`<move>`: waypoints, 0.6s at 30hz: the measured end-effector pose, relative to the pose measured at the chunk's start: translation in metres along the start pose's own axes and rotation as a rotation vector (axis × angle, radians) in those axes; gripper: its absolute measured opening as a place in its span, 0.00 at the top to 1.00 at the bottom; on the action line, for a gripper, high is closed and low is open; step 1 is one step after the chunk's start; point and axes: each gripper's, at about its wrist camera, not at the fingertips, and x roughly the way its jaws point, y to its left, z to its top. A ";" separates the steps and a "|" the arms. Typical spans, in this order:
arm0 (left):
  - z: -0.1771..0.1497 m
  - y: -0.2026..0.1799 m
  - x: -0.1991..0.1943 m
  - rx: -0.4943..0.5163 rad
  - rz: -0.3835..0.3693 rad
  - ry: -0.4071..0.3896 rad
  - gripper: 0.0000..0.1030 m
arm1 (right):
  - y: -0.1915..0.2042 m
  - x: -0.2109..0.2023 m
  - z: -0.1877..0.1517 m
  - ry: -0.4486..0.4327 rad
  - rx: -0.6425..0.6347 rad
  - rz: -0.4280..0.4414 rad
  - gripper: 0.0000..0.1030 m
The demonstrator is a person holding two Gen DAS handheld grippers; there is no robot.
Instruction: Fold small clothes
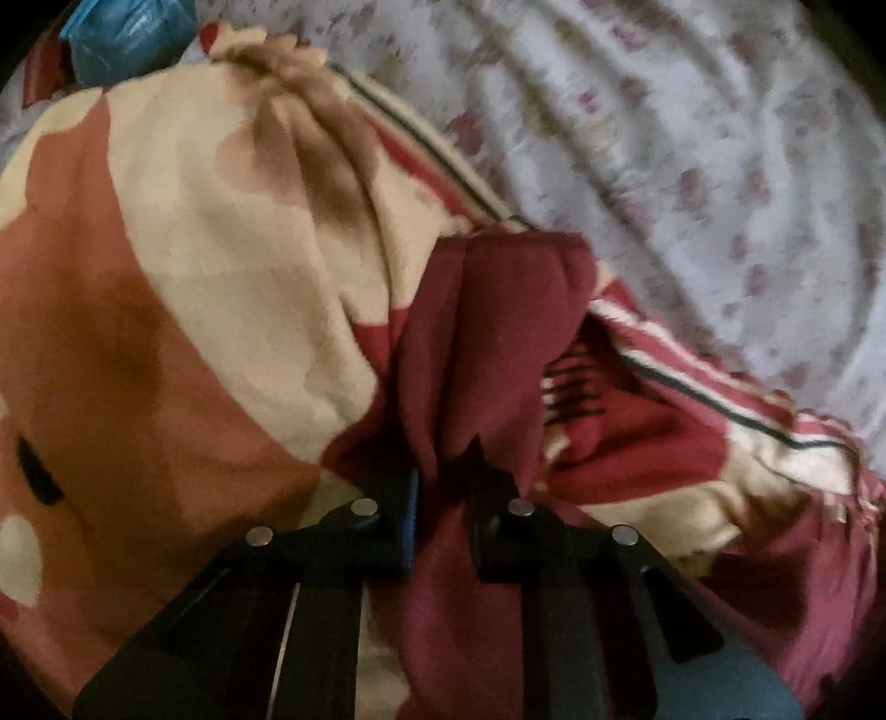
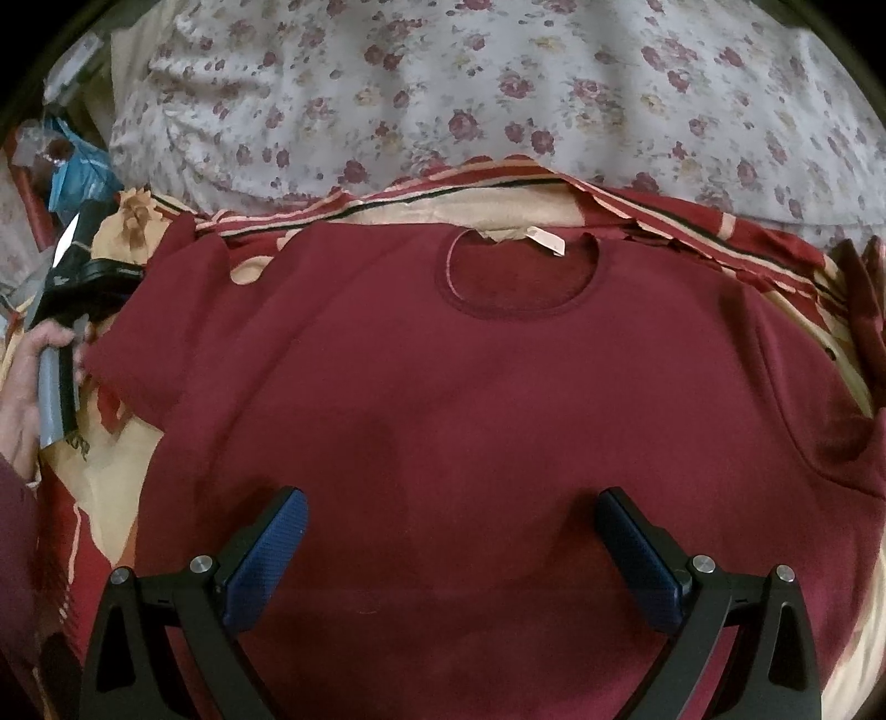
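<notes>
A dark red T-shirt (image 2: 487, 399) lies flat on a blanket, neck hole (image 2: 515, 271) at the far side with a small white label. My right gripper (image 2: 451, 526) hovers over the shirt's lower middle, jaws wide open and empty. My left gripper (image 1: 440, 498) is shut on the shirt's left sleeve (image 1: 487, 332), and the red cloth bunches up between its fingers. In the right wrist view the left gripper (image 2: 83, 277) shows at the far left, held by a hand, at the sleeve's end (image 2: 166, 310).
The shirt rests on a fleece blanket (image 1: 194, 277) patterned in cream, brown and red with a striped edge. Beyond it is a floral bedsheet (image 2: 498, 83). A blue plastic bag (image 1: 127, 33) and clutter lie at the far left.
</notes>
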 end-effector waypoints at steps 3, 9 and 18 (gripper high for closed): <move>-0.004 0.004 -0.025 0.003 -0.042 -0.037 0.89 | -0.003 -0.003 -0.001 -0.003 0.014 0.006 0.00; -0.017 -0.021 -0.094 0.054 -0.170 -0.119 0.89 | -0.005 -0.015 -0.002 -0.021 0.032 0.024 0.00; -0.068 -0.144 -0.177 0.204 -0.395 -0.171 0.89 | -0.038 -0.058 0.013 -0.100 0.099 0.005 0.00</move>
